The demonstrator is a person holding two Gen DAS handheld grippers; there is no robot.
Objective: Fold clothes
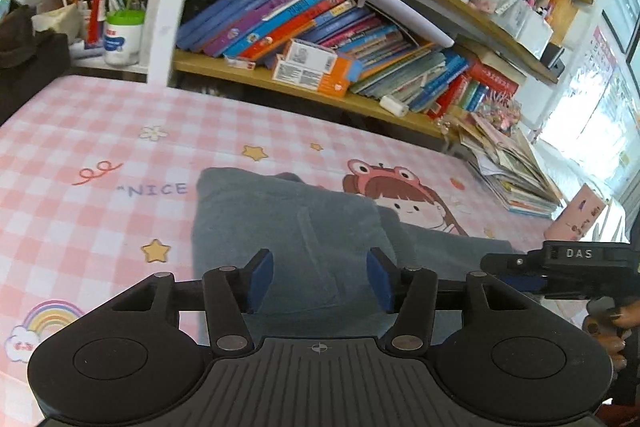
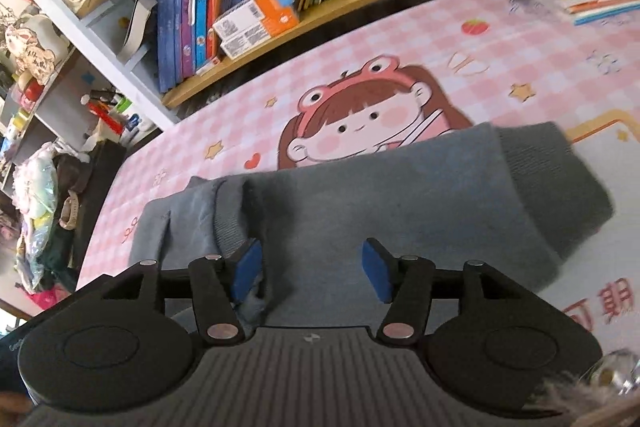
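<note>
Grey garment (image 2: 400,195) bunched mid-counter (image 1: 80,155); my left tool (image 1: 320,281) and right tool (image 2: 312,273) gape, holding nothing; pinch only hem, pull flat.

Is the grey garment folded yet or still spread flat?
Partly folded: the grey garment lies bunched on the pink mat, one layer doubled over another by its ribbed hem. Both grippers hover open above it.

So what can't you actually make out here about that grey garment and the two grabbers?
- Grey garment: its near edge is hidden under the right gripper body, right wrist view, so the fold count is unclear.
- Same garment, left wrist view: its near part is covered by the left gripper.
- What kind of garment it is: cannot tell; only a ribbed cuff shows.
- Book spines: titles too small and blurred.
</note>
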